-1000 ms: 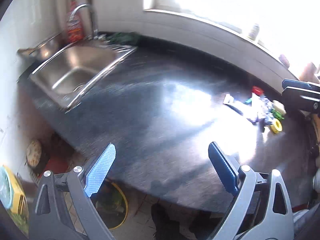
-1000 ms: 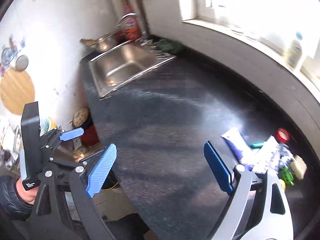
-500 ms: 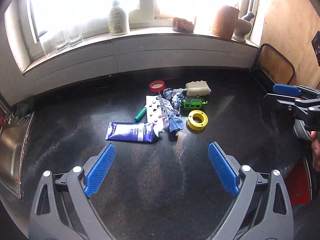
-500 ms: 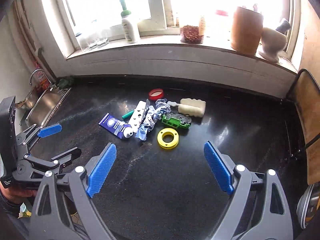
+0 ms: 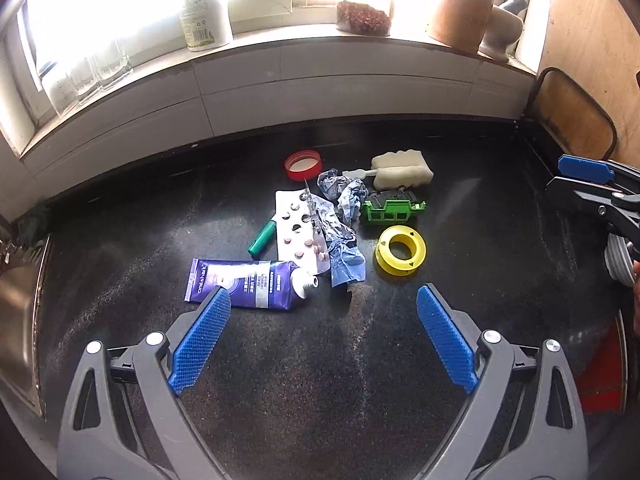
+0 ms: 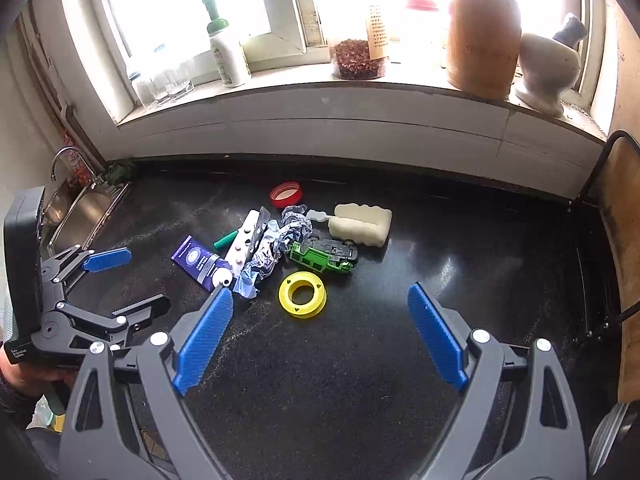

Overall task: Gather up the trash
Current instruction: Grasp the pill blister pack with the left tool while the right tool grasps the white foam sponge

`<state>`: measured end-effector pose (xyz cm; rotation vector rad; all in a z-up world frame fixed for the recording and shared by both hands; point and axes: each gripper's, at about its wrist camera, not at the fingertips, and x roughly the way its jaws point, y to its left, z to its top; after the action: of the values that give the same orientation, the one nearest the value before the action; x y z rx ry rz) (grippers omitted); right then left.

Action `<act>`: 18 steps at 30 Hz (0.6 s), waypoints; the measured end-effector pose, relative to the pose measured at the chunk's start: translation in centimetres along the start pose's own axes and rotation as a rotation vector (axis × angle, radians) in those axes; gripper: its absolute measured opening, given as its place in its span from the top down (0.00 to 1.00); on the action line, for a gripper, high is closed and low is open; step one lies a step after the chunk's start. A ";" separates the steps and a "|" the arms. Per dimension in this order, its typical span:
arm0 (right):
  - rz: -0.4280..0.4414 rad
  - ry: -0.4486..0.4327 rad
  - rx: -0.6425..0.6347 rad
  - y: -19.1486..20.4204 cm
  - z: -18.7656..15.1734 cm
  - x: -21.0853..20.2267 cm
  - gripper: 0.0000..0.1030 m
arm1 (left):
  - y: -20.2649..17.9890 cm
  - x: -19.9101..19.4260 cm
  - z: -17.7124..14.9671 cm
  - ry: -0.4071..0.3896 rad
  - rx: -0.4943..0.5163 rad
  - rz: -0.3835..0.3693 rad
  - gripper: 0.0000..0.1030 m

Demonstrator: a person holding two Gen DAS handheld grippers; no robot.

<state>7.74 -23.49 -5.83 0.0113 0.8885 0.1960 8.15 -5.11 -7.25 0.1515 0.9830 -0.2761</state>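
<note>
a heap of trash is seen on the dark countertop (image 5: pixel 280 360), below the window sill (image 6: pixel 360 92). nearest the grippers a purple toothpaste tube (image 5: pixel 244 285) is laid flat, its white neck turned toward a crumpled blue wrapper (image 5: pixel 344 258). a white blister pack (image 5: pixel 298 236) is rested partly on the tube and partly under the wrapper, and a green marker (image 5: pixel 262 238) is tucked just beside its left edge. a yellow tape spool (image 5: pixel 401 250) is lain apart from the rest, near a green toy car (image 6: pixel 324 256) that is turned on its side. behind the car a white sponge brush (image 5: pixel 402 170) is placed, and a red lid (image 5: pixel 303 165) is set close to the back wall. a steel sink (image 6: pixel 80 216) is let into the counter at the far left.

the left gripper (image 5: pixel 322 330) is held above the counter in front of the heap, its jaws spread wide and nothing gripped; its left pad is seen over the near edge of the tube, though contact cannot be judged from this view. the right gripper (image 6: pixel 320 334) is likewise held wide apart and empty, with the spool framed between its fingers. a pump bottle (image 6: pixel 226 54) and a wooden jar (image 6: pixel 482 36) are stood on the sill
</note>
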 end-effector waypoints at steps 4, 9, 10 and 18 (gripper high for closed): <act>0.004 0.025 -0.023 -0.8 1.1 2.7 0.16 | 0.8 4.5 1.6 0.059 -0.045 -0.007 0.17; 0.010 0.081 -0.081 -2.1 2.7 7.9 0.16 | 1.6 10.3 3.2 0.148 -0.083 -0.002 0.29; 0.009 0.096 -0.098 -2.5 3.0 9.2 0.16 | 1.8 11.3 3.5 0.163 -0.092 -0.004 0.31; 0.038 0.236 -0.269 -5.1 5.3 19.0 0.16 | 3.1 16.1 5.0 0.221 -0.163 -0.033 0.40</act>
<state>24.34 -24.80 -17.63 -0.2498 1.0912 0.3569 21.53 -5.99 -17.96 0.0166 1.2239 -0.2108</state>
